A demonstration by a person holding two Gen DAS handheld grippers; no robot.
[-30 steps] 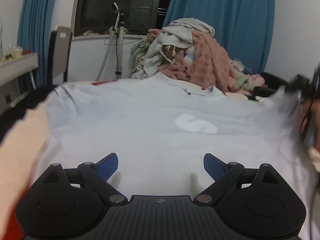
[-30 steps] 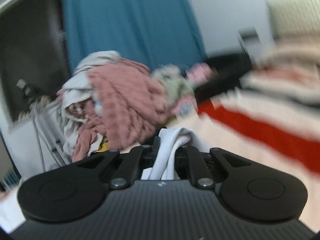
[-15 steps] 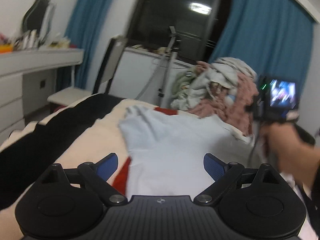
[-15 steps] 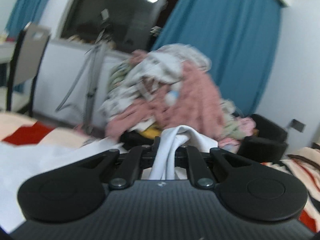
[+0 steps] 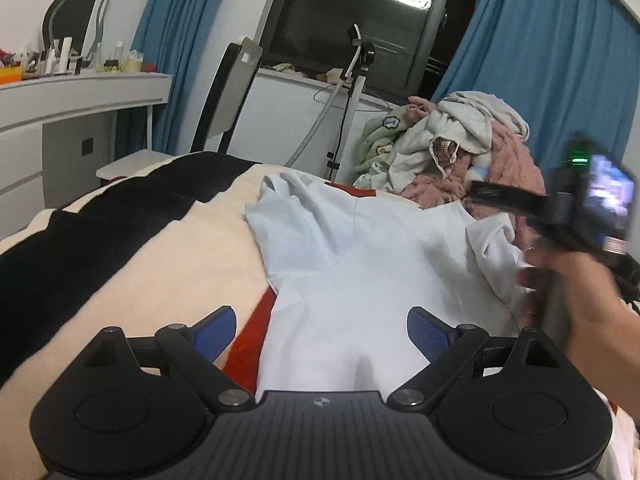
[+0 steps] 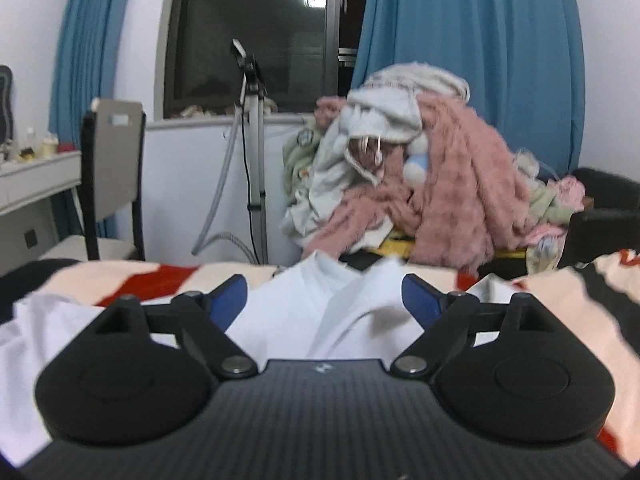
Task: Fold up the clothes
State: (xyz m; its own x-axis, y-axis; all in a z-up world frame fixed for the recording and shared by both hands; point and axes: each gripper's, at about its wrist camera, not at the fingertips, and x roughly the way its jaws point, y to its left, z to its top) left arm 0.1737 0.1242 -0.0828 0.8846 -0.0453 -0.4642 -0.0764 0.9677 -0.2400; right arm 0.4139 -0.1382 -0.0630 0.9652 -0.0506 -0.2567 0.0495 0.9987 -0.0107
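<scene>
A white T-shirt (image 5: 360, 264) is spread on a bed blanket (image 5: 132, 280) striped in cream, black and red, with one side folded in over the middle so that a loose flap is raised along the edge nearest the pile of clothes (image 5: 452, 148). The near part of the T-shirt is seen between the blue pads of the left gripper (image 5: 322, 330), whose jaws are spread wide with nothing pinched; the cloth lies below them and is not pressed by either pad. The right gripper (image 6: 324, 294) is seen with its jaws opening, the pads standing well apart; a fold of the T-shirt (image 6: 320, 308) lies between them but is touched by neither pad as far as can be told. In the left wrist view the right gripper is held by a hand (image 5: 576, 300) just beside the raised flap, blurred, with a lit camera screen on its back. Beyond the T-shirt, at the far end of the blanket, the pile of clothes is heaped, a pink fluffy garment (image 6: 452, 200) lying under pale ones. Beside the pile a stand with a hose (image 6: 252, 152) is placed, then a chair (image 5: 228, 96), then a white dressing table (image 5: 80, 92) with bottles and a mirror. Behind the pile a dark window (image 6: 256, 28) is framed by blue curtains (image 6: 472, 52).
</scene>
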